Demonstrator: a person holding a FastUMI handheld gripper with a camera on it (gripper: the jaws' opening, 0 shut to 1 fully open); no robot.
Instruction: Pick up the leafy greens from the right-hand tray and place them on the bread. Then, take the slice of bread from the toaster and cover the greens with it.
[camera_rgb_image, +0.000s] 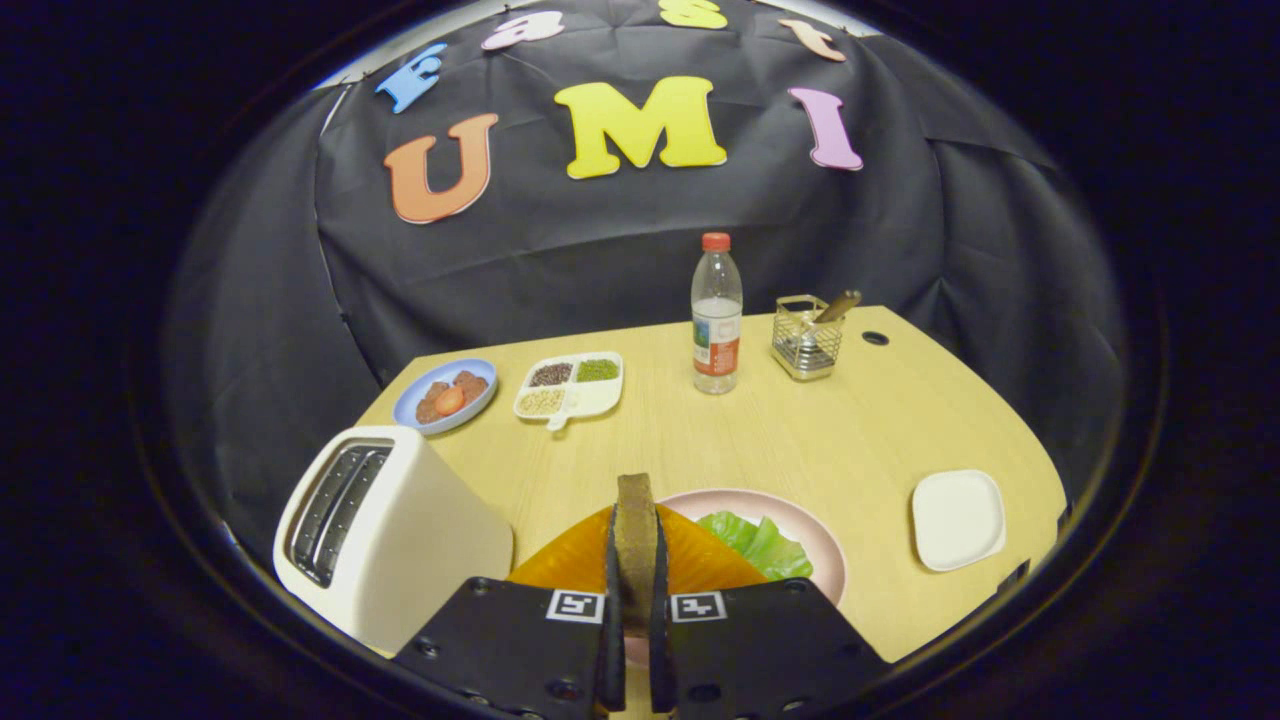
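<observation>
My gripper (636, 585) is shut on a brown slice of bread (635, 525), which stands upright and edge-on between the two fingers. Right beneath and beyond it lies a pink plate (815, 545) with an orange-toned slice of bread (570, 560) on it. The leafy greens (757, 541) rest on the plate at the right side of that orange slice, partly over its edge. A cream toaster (400, 530) stands just left of the fingers, and its two dark slots (335, 510) look empty. A small white square tray (957, 518) sits bare at the right.
At the back of the wooden table (800, 430) are a blue plate with meat and a tomato (446, 395), a white divided dish of grains (570, 387), a water bottle (716, 318) and a wire basket with a wooden handle (806, 335).
</observation>
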